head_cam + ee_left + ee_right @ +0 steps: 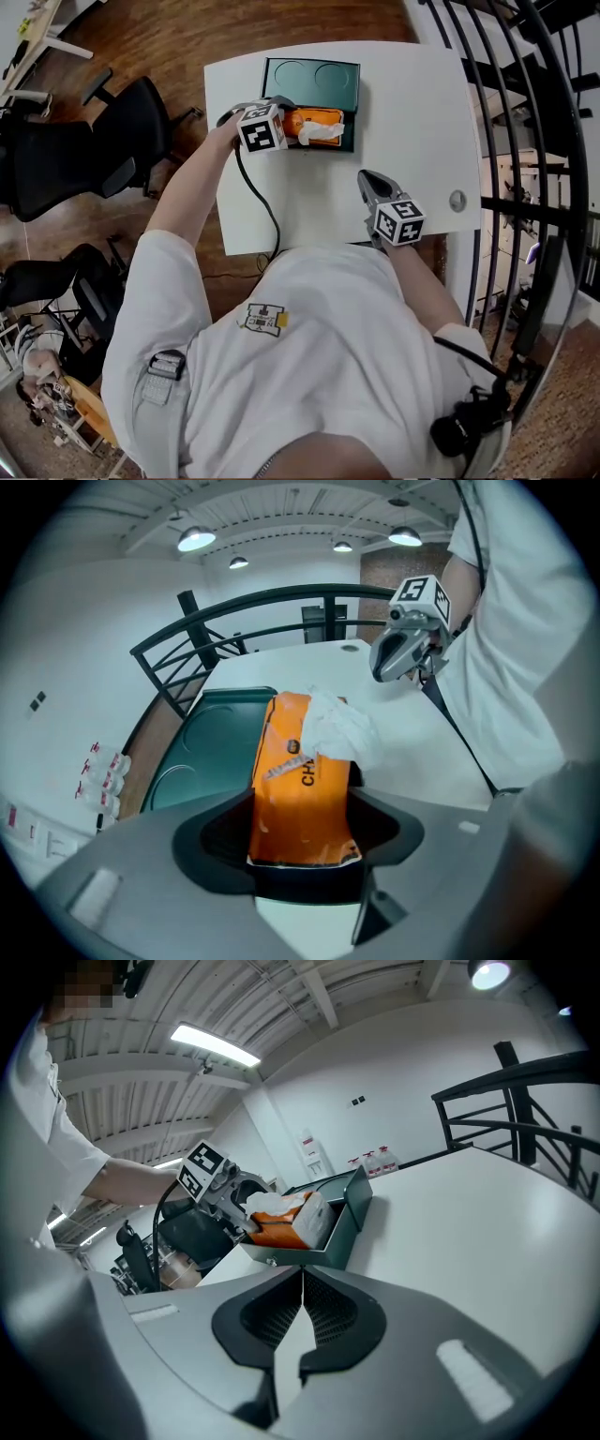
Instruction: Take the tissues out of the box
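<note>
A dark green box [311, 75] stands open at the far side of the white table [412, 112]. In it lies an orange tissue pack [314, 120] with a white tissue [321, 134] sticking out of its top. My left gripper [281, 108] reaches in from the left. In the left gripper view its jaws [302, 841] are closed on the near end of the orange pack [300, 799], with the tissue [337, 728] crumpled beyond them. In the right gripper view the pack [295, 1227] sits tilted above the box rim [342, 1227]. My right gripper [366, 178] hovers near the table's front, shut and empty [300, 1302].
Black office chairs [84, 150] stand on the wooden floor to the left. A dark metal railing [525, 141] curves along the right side. A black cable [262, 206] runs from the left gripper over the table's front edge. A small round disc [457, 201] sits near the right edge.
</note>
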Action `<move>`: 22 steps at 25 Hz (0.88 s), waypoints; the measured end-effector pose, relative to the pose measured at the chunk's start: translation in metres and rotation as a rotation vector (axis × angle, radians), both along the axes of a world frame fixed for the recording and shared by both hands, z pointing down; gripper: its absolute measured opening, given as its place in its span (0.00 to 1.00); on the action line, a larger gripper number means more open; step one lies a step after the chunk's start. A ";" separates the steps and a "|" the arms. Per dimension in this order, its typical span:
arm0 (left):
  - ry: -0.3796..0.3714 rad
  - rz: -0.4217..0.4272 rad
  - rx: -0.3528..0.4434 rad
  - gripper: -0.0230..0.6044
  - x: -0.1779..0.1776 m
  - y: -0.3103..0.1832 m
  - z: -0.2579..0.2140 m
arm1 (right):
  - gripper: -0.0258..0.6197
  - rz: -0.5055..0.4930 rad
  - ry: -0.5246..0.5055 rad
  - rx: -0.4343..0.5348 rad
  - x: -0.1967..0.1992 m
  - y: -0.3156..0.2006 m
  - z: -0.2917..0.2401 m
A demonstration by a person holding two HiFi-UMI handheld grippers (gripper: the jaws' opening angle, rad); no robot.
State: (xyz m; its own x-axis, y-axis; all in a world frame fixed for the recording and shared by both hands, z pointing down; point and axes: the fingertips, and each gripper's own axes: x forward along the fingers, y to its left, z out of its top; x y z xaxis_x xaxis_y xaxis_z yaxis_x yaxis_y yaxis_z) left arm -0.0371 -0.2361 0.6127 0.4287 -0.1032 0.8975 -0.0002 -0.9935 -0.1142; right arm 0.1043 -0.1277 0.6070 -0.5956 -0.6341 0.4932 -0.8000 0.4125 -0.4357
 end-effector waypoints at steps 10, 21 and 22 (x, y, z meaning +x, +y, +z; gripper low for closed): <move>0.106 -0.034 0.102 0.51 -0.013 0.043 -0.091 | 0.05 -0.007 0.002 0.047 -0.012 0.006 -0.015; 0.059 -0.025 -0.033 0.52 -0.020 0.176 -0.038 | 0.05 0.077 0.030 0.051 -0.006 0.076 -0.006; 0.045 -0.033 -0.057 0.52 -0.020 0.184 -0.027 | 0.05 0.070 0.029 0.050 -0.005 0.083 -0.004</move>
State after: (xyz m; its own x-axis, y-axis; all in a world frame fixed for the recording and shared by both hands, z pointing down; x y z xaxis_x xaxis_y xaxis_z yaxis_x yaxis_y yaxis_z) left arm -0.0571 -0.0526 0.5854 0.4661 -0.0674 0.8822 -0.0368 -0.9977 -0.0568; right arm 0.0996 -0.0446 0.6026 -0.5346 -0.6981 0.4764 -0.8398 0.3754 -0.3923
